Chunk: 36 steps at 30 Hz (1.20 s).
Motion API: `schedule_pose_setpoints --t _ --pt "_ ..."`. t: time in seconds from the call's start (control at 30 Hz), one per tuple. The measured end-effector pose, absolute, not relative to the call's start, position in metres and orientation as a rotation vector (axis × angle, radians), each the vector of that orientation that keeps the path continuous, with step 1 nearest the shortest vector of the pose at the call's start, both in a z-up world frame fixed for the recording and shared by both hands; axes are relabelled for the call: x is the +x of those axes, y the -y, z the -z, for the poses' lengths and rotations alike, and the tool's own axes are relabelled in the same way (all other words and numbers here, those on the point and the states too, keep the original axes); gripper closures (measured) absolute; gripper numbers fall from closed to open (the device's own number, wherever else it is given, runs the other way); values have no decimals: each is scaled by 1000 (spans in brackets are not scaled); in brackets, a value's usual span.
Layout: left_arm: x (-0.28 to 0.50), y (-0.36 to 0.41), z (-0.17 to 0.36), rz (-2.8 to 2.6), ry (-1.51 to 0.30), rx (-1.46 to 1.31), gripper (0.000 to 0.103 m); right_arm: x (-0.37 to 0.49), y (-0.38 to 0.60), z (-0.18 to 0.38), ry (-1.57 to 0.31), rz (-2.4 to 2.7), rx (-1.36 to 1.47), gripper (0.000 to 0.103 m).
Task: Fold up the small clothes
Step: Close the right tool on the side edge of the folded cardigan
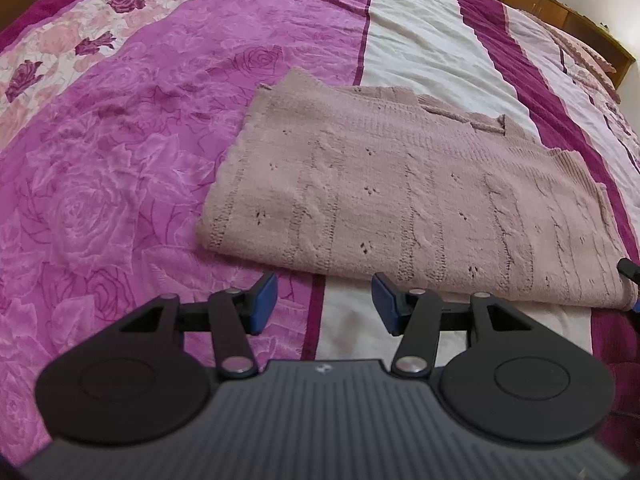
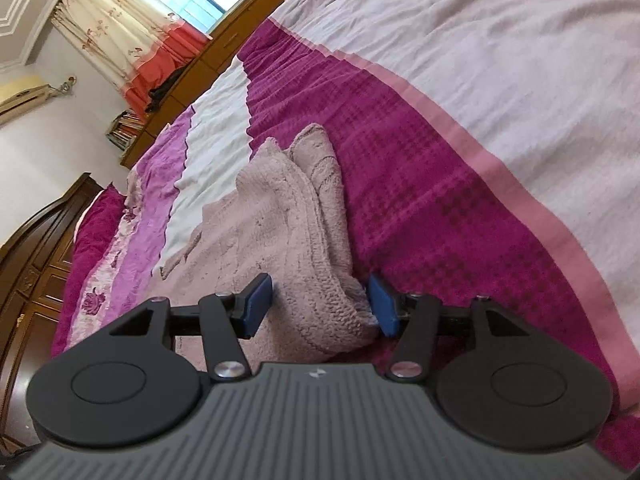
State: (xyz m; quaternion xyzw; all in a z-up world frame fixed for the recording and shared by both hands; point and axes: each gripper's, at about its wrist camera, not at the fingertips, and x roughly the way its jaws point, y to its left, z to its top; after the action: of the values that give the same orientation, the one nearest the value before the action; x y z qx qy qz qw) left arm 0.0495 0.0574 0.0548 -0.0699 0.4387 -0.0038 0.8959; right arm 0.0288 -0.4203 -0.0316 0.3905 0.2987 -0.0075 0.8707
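Right tongs (image 2: 320, 306), spread, straddle the dusty-pink cable-knit sweater's (image 1: 400, 200) folded edge; left tongs (image 1: 324, 302), spread, hover just short of it.

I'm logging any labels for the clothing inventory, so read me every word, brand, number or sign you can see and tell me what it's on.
No readable text in either view.
Left gripper: a small pale emblem on its body, too small to read.
Right gripper: the same kind of mark, also unreadable.
Sweater: no tag or label showing.
Bedspread: rose prints and stripes only, no words.
Books by the bed's wooden frame: too small and blurred to read.
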Motion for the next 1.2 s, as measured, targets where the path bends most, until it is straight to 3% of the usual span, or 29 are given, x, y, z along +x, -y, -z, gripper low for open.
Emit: schedule_pose_setpoints --t 0.37,0.5,0.93,1.03,1.2 --pt "49 -54 -51 13 -924 -145 49 29 425 35 -620 -9 845 40" --pt "48 -54 -52 11 -918 -144 49 46 432 28 -680 -79 890 21" --pt "49 -54 -51 6 -927 -139 49 74 435 27 -714 -194 845 21" --pt "50 -54 -50 5 -932 -140 49 75 435 28 -706 -198 847 24" --pt "52 -54 -47 0 -943 -139 49 74 434 29 -719 -192 821 55"
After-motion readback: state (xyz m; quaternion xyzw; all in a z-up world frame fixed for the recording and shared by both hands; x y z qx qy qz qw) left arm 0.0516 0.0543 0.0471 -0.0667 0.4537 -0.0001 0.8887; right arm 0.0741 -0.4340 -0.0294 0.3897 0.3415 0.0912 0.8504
